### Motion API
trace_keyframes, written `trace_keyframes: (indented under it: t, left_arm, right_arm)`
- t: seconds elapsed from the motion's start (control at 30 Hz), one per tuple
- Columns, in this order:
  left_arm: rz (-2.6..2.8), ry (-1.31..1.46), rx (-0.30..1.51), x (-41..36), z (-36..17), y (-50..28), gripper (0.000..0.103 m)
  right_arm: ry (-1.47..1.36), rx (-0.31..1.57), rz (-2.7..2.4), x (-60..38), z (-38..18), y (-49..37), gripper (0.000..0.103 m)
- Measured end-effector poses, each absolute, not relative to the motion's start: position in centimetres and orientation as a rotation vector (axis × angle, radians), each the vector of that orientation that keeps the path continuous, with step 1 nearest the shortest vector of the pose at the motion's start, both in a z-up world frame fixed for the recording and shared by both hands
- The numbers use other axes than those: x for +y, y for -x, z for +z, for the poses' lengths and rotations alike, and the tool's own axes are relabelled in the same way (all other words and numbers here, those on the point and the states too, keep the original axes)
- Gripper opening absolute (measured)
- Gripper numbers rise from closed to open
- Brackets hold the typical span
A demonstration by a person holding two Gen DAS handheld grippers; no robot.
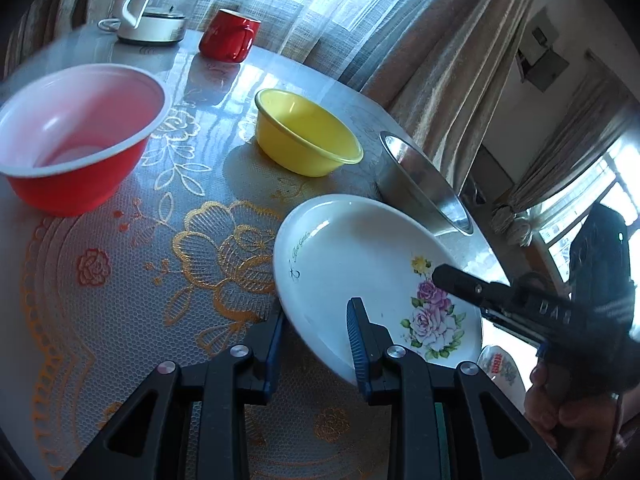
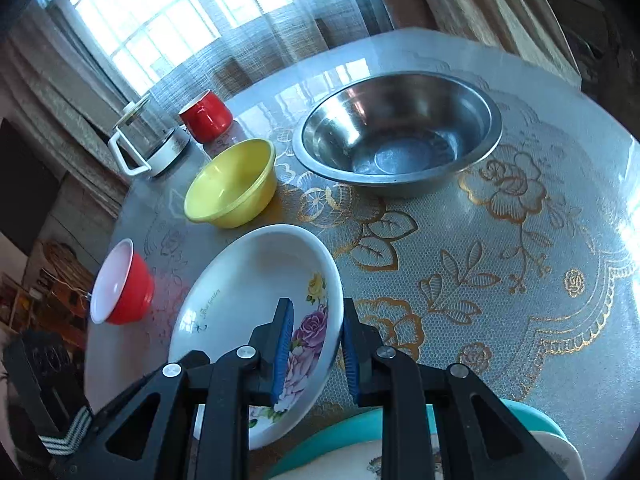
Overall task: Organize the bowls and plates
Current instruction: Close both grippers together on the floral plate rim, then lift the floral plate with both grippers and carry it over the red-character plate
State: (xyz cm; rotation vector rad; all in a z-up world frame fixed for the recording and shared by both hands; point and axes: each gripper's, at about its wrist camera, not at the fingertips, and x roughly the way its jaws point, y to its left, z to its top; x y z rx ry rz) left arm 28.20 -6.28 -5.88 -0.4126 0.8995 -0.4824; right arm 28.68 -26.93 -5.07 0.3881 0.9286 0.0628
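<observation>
A white plate [image 1: 360,248] with purple roses, also seen in the right wrist view [image 2: 248,292], hangs tilted just above the table, held from two sides. My left gripper [image 1: 316,320] is shut on its near rim, one pad under the edge and one on the inner face. My right gripper [image 2: 316,320] is shut on the rose side of the rim. Its upper finger [image 1: 460,286] lies across the roses in the left wrist view. A red bowl [image 1: 76,140], white inside, a yellow bowl [image 1: 304,136] and a steel bowl [image 2: 400,132] stand on the table.
A red mug [image 2: 206,116] and a glass pot [image 2: 148,140] with a white handle stand at the far edge by the curtain. A teal plate [image 2: 348,428] and a patterned plate [image 2: 360,460] lie under my right gripper. Lace-patterned table [image 2: 520,280] stretches to the right.
</observation>
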Motion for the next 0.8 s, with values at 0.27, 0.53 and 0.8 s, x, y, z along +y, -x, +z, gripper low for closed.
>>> trace_keyframes:
  t: [0.27,0.53,0.8]
  left_arm:
    - [-0.524,0.468,0.853,-5.3,-5.1,-27.9,0.029]
    - [-0.582,0.469,0.776,-5.5,-3.7,-27.0,0.029]
    - [-0.643,0.422,0.703,-6.3,-2.3,-25.8,0.029]
  right_arm:
    - [-0.400,0.881,0.077,-26.8,-4.2,-27.3,0.023]
    - [-0.392,0.833,0.063,-27.2,-2.9,-25.5,0.021]
    - [-0.410,0.790,0.042,-27.9,-2.0,-23.1,0.020]
